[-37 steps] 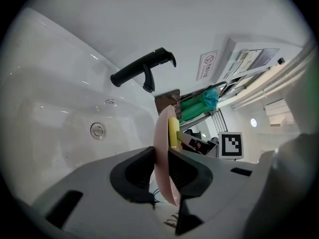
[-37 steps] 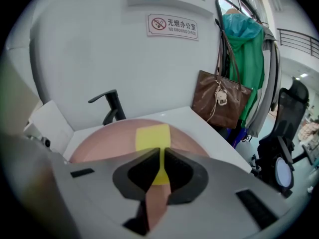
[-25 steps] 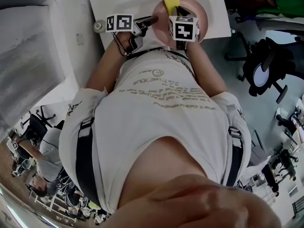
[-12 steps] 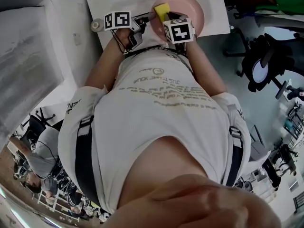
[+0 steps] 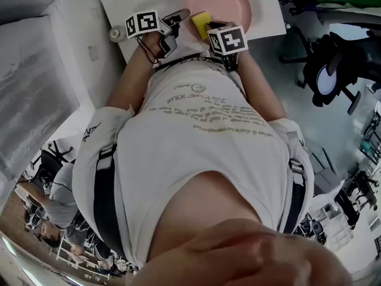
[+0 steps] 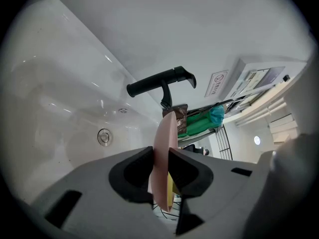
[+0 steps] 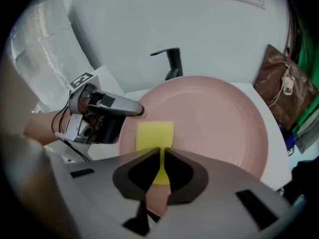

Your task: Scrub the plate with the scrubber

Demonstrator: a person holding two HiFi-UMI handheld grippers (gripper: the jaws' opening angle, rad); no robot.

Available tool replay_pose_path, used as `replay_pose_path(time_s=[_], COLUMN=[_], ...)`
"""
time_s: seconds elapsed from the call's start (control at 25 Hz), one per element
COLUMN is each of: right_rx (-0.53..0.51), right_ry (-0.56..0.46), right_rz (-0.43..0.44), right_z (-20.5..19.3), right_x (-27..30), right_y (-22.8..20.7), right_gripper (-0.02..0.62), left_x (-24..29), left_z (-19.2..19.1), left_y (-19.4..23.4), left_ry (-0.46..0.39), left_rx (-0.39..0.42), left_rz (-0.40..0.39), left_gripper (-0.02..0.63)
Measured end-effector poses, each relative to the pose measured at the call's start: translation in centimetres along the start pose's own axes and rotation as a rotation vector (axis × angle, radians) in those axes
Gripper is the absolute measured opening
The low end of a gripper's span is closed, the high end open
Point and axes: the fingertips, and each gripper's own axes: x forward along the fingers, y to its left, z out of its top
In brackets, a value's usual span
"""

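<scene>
Plate (image 7: 214, 118), smooth pink disc, is rim-gripped by left tool (image 6: 160, 156), jaws just easing apart; right tool (image 7: 160, 153) pinches flat yellow scrubber (image 7: 154, 135).

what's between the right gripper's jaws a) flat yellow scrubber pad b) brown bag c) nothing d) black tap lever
a: the right gripper view shows the right gripper pinched on the flat yellow scrubber pad, held in front of the round pink plate.
</scene>
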Motion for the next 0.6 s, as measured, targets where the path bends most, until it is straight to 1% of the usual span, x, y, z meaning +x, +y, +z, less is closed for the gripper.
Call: replay_pose_path(time_s=[0.2,0.32,0.48,0.6], right_rx=[0.033,0.052,0.028,-0.025], right_ry=[0.023,0.028,0.045,0.04], right_rz=[-0.049,-0.094,-0.202,-0.279], right_z=[-2.1,-3.1,-4.1,-4.0], right_x=[-0.7,-1.4,-2.4,-3.2], right_y=[-1.9,-3.4,-5.9,-7.6], right_gripper=[0.041,0.041,0.041,0.042], left_x=[0.3,0.4,0.7,0.9], left_z=[-0.2,-0.3,-1.1,-1.8], left_y=[-0.3,-0.7,-0.9,-1.2], left_ry=[0.008,0.015,0.045,0.062], left_rx=[0.009,0.015,0.018,0.022], left_rz=[-0.01,-0.021,-0.026,-0.03], left_gripper=[0.089,0.089,0.091,0.091])
